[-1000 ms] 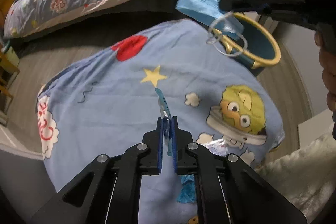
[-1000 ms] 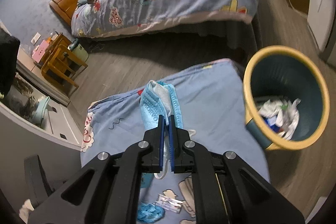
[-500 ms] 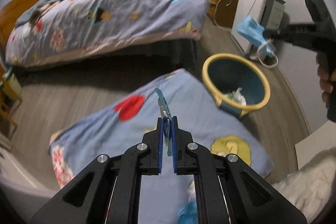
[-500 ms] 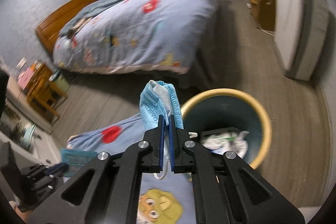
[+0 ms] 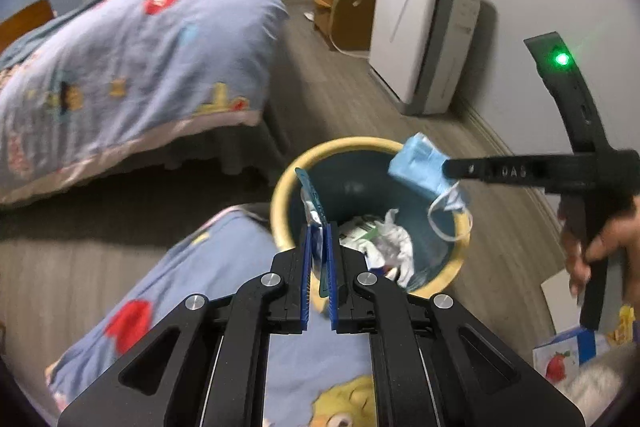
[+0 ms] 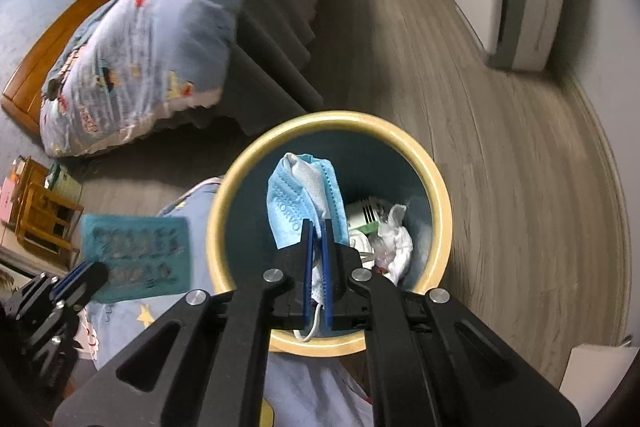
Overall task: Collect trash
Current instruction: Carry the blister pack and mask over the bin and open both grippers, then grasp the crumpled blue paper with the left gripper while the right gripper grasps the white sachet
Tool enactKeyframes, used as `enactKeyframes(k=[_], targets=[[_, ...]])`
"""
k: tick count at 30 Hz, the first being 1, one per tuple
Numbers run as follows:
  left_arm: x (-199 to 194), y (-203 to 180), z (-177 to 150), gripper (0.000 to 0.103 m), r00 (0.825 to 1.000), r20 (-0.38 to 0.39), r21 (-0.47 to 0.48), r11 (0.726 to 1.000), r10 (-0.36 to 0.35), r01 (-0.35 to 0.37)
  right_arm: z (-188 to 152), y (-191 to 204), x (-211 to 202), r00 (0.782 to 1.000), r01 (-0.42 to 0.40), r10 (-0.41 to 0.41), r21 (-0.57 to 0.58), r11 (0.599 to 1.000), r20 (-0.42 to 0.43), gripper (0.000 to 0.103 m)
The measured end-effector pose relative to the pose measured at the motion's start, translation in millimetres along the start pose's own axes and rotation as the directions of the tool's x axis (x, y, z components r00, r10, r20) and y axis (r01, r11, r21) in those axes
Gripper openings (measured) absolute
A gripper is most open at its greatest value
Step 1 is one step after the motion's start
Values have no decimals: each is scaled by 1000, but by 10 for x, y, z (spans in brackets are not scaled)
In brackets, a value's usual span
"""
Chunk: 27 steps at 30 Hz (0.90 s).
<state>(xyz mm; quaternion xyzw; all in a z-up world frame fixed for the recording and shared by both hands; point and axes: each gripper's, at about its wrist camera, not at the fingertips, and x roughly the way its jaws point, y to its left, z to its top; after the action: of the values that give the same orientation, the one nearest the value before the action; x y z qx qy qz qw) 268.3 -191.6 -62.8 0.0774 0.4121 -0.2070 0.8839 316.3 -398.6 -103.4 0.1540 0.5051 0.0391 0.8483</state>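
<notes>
— Grey plank flooring (image 6: 500,147) runs between a bed (image 5: 120,67) under a cartoon-print quilt and a white appliance (image 5: 420,35) by the wall. Where do the two grippers sit?

— Both hang over a yellow-rimmed, dark teal bin (image 6: 240,187). The right gripper (image 6: 317,231) points down into its mouth, fingers clamped on a crumpled blue face mask (image 6: 296,195). From the left wrist view it reaches in level from the right, a bare hand (image 5: 600,243) on its handle.

— Any lettering?

— Embossed text on the mask, too small to read.

— And the left gripper (image 5: 319,239)?

— Narrow, pinching a flat teal blister pack (image 6: 136,255) that stands edge-up at the bin's near rim, above a second blue cartoon quilt (image 5: 200,287).

— Inside the bin?

— Crumpled white paper (image 6: 396,239) and a green-and-white wrapper (image 6: 366,217) at the bottom. The mask's white ear loop (image 5: 442,219) dangles below the pads.
</notes>
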Motion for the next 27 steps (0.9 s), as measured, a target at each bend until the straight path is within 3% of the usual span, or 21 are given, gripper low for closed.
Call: enactKeyframes(k=[4, 9, 11, 13, 15, 18, 19, 20, 22, 24, 27], targets=[[407, -148, 56, 8, 999, -44, 28, 999, -14, 15, 20, -48, 80, 1000, 7, -7, 19, 1000, -7, 4], [609, -221, 30, 8, 998, -56, 48, 999, -20, 23, 47, -41, 137, 1000, -13, 13, 32, 999, 1, 6], [601, -167, 31, 16, 999, -47, 20, 999, -25, 26, 53, -25, 134, 1000, -13, 13, 38, 999, 6, 15], [560, -122, 13, 37, 999, -39, -8, 999, -35, 34, 59, -43, 114, 1000, -10, 9, 49, 999, 21, 47], [489, -44, -6, 53, 1000, -24, -29, 999, -17, 16, 67, -73, 77, 999, -8, 6, 64, 998, 40, 52], [356, 49, -51, 61, 1000, -11, -55, 998, -3, 2, 79, -77, 43, 999, -18, 14, 77, 997, 53, 56], [322, 72, -67, 75, 1000, -10, -60, 998, 7, -7, 79, -64, 32, 998, -21, 17, 76, 997, 56, 63], [249, 97, -99, 82, 1000, -1, -63, 998, 27, -27, 79, -52, 19, 998, -27, 22, 73, 997, 60, 69], [155, 115, -123, 84, 999, 11, -61, 997, 47, -46, 76, -18, -45, 996, -46, 40, 69, 997, 82, 87], [43, 127, -155, 91, 997, 11, -62, 995, 76, -76, 81, 21, -117, 993, -50, 44, 58, 997, 105, 92], [-201, 152, -225, 92, 995, 33, -71, 993, 94, -92, 70, 78, -223, 989, -42, 36, 41, 998, 140, 96]])
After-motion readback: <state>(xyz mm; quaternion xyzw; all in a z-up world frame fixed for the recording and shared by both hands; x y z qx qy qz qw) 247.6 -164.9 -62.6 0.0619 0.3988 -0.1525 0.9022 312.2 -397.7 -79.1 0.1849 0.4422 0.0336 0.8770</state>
